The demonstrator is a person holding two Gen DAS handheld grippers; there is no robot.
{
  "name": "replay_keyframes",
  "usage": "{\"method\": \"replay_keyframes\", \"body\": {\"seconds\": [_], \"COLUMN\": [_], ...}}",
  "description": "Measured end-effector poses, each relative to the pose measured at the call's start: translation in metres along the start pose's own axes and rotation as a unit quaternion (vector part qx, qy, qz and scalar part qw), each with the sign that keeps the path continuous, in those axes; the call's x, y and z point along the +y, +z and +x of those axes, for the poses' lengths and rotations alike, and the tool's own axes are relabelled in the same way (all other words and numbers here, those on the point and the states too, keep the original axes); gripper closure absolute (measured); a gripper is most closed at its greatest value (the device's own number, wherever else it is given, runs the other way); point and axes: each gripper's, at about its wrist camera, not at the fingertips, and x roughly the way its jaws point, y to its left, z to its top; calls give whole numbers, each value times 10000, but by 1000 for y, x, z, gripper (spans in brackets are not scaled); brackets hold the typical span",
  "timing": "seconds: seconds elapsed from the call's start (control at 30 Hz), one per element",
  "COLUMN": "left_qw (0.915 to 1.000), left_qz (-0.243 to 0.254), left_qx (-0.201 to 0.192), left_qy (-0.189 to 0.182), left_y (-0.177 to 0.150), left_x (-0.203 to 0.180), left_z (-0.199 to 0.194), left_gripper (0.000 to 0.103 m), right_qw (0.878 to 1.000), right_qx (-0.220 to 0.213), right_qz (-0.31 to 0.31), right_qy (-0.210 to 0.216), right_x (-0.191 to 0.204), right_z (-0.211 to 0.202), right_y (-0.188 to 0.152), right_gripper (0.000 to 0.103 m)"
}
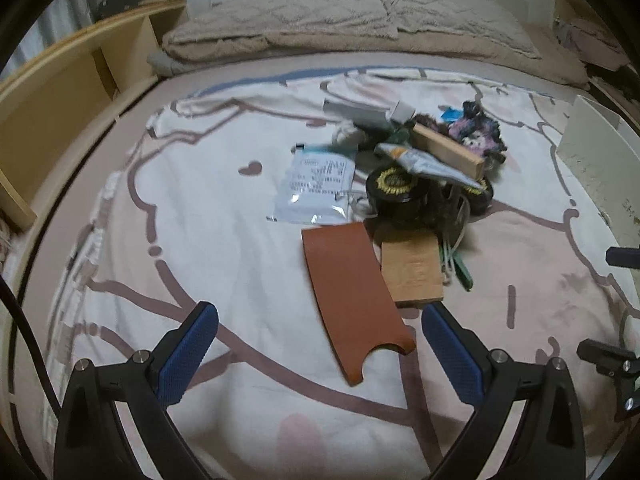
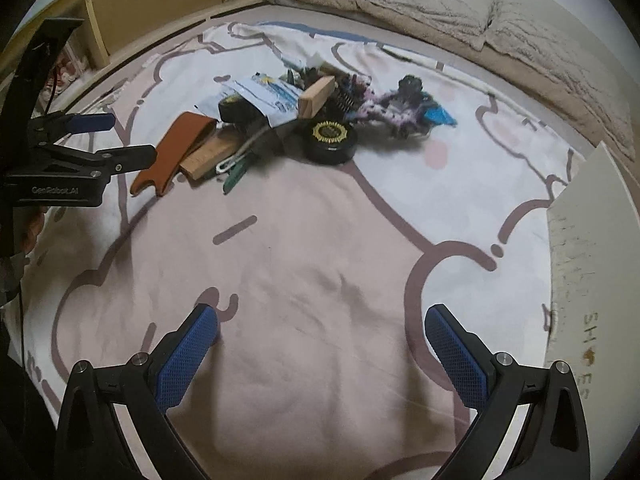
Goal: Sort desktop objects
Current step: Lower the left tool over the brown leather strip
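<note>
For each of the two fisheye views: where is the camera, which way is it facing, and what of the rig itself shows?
Left wrist: on the left gripper, low over the bedspread, facing the clutter pile; its open blue fingers frame the brown leather sleeve. Part of the right gripper shows at the right edge.
Right wrist: on the right gripper, open over bare bedspread, the pile farther off; the left gripper shows from the side.
Shared: sleeve, wooden block, black round tin, white box.
</note>
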Motion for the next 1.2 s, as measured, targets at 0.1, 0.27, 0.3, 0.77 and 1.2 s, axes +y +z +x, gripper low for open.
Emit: {"method": "replay_keyframes", "body": {"seconds": [0.1, 0.27, 0.3, 0.77, 1.2], "left_qw": [9997, 9988, 9986, 9972, 9968], "left_qz": [-140, -188, -182, -473, -519], "left_qx": [207, 444, 464, 560, 530], "left_qy": [-75, -130, -148, 165, 291], "left_y": [-1, -5, -7, -10, -14], "left_x": [1, 0, -1, 24, 32], "left_z": [14, 31, 32, 46, 50], "left_gripper": [1, 1, 1, 0, 0], "right_qw": [10000, 9998, 9997, 9995, 9996], "right_qx": [65, 154, 166, -311, -121], "right_qz": [32, 108, 116, -54, 53], "right_qy": [22, 93, 108, 65, 232], "right_x": [0, -1, -1, -1, -4], "right_z": [9, 23, 25, 28, 36], "right_y": [-1, -3, -3, -16, -14], "right_gripper": [0, 0, 0, 0, 0]}}
